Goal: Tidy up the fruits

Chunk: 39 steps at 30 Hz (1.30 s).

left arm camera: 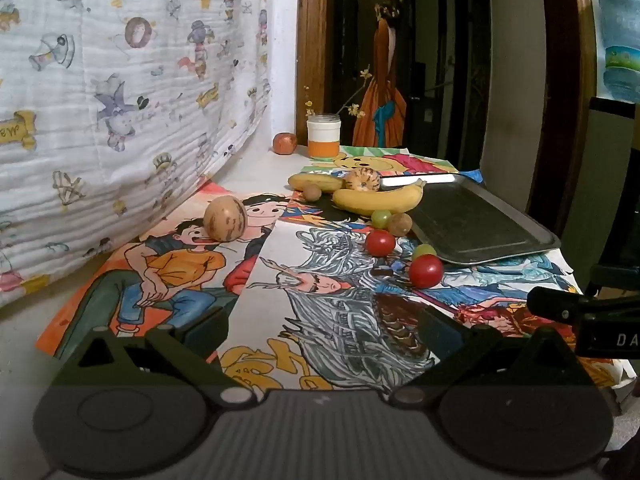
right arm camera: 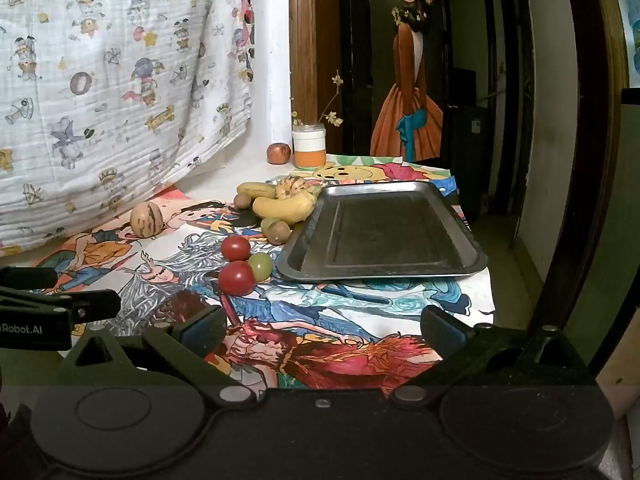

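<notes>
Fruits lie loose on your bench beside the bare tray; sorting has not begun. Both grippers' fingers stand wide, holding nothing. Next, probably, close on the nearest tomato.

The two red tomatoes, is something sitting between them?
A green grape sits by the gap between both round red tomatoes, clearest in the right wrist view.

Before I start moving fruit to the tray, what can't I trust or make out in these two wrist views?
- Far banana: mostly hidden behind the near banana and striped gourd, right wrist view.
- Far green grape: partly covered by the brown fruit, right wrist view.
- Jar contents: glass too small and dim, both views.
- Right gripper: cut off by the frame edge, left wrist view.
</notes>
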Each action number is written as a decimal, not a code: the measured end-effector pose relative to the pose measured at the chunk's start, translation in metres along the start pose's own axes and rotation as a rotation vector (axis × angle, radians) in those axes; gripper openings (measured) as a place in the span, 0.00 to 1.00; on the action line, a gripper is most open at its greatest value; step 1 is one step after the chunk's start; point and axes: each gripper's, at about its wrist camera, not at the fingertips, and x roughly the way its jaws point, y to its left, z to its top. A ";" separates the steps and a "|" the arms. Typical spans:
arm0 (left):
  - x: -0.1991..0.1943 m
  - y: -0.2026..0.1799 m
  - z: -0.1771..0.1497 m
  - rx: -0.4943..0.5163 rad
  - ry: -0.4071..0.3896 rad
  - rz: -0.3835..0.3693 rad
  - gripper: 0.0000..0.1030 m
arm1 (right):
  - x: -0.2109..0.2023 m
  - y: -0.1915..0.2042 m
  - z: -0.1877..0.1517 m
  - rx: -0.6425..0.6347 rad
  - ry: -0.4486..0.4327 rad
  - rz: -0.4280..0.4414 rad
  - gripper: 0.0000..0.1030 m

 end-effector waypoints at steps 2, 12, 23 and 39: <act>0.000 0.000 0.000 -0.002 0.001 -0.002 1.00 | 0.000 0.000 0.000 -0.001 -0.003 0.000 1.00; 0.000 0.000 0.000 -0.003 0.004 -0.002 1.00 | 0.000 0.000 0.000 0.002 0.001 0.001 1.00; 0.000 0.000 0.000 -0.002 0.006 -0.001 1.00 | 0.001 0.000 -0.001 0.002 0.003 0.001 1.00; 0.000 -0.001 0.000 -0.003 0.009 -0.002 1.00 | 0.002 0.000 -0.001 0.003 0.007 0.001 1.00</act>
